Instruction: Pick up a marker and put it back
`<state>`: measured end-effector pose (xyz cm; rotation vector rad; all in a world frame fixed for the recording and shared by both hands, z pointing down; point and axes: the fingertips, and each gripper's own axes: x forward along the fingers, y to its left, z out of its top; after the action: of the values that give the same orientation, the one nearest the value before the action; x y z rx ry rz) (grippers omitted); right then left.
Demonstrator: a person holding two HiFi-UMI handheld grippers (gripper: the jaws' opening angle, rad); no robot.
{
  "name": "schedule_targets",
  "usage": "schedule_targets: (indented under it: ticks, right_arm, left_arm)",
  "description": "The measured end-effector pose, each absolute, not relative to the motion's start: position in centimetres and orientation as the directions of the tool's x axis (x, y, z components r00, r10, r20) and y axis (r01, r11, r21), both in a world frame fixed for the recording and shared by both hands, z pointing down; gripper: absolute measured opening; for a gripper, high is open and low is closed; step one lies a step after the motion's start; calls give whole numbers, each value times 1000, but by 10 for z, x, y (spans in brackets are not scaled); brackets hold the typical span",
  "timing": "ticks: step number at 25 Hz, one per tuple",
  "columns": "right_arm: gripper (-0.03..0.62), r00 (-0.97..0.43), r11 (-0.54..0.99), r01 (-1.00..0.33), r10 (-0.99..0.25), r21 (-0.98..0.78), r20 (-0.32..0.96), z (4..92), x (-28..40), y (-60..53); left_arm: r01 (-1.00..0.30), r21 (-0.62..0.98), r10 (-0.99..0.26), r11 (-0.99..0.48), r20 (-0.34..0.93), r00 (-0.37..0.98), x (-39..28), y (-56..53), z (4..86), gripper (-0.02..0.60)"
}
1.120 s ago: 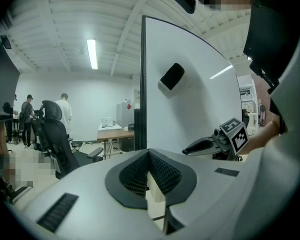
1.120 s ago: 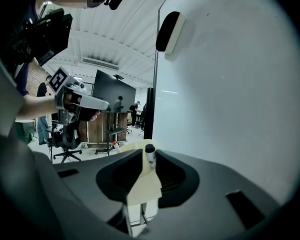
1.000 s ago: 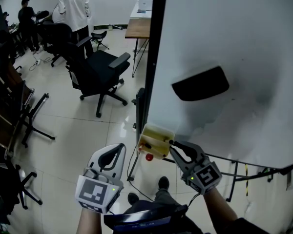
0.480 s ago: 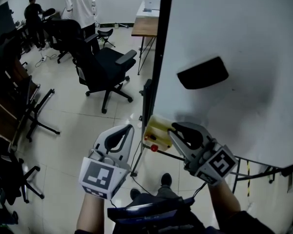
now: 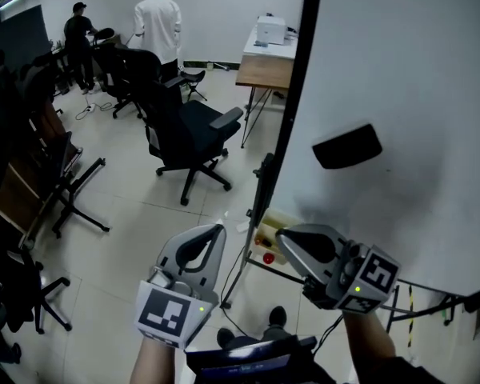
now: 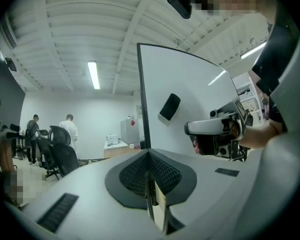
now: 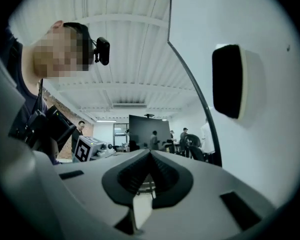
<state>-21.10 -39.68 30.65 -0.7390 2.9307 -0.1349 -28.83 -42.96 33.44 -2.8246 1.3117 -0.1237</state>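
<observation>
Whiteboard stands right, eraser on it, tray with a marker at its near edge. Chair stands left; desk far behind.

head view looks steeply down past the whiteboard to the floor, left gripper view level, facing along the whiteboard, right gripper view close beside it, seemingly level too, all share the black eraser

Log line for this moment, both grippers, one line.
left gripper: shut, empty | right gripper: just closed, empty, near yellow tray | held: nothing
</observation>
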Motion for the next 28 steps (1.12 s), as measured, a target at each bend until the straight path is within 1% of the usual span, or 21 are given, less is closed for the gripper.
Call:
schedule_targets:
  ticks: [5, 8, 12, 22, 25, 28]
  right_arm:
    - [6, -882, 881, -465, -469, -92, -34, 311, -224, -383]
    - [6, -901, 898, -431, -433, -87, -2, 315, -219, -372]
    - [7, -920, 919, -388, -391, -70, -31, 309, -198, -364]
    - [6, -983, 980, -176, -180, -97, -35, 315, -126, -305]
    - [6, -994, 988, -103, -106, -113, -26, 322, -115, -290]
    - [6, -998, 989, -55, -57, -137, -15, 328, -111, -280]
  left_arm:
    - [-777, -27, -776, -629, 77, 626, -300, -412, 335, 0]
    - [-793, -35, -793, -608, 76, 605, -295, -402, 331, 0]
    - [-824, -50, -825, -564, 82, 559, -276, -389, 326, 0]
    - [-902, -94, -907, -420, 85, 414, -195, -332, 315, 0]
    - [-931, -77, -931, -357, 110, 348, -187, -313, 324, 0]
    - [-957, -53, -950, -286, 146, 275, -186, -292, 336, 0]
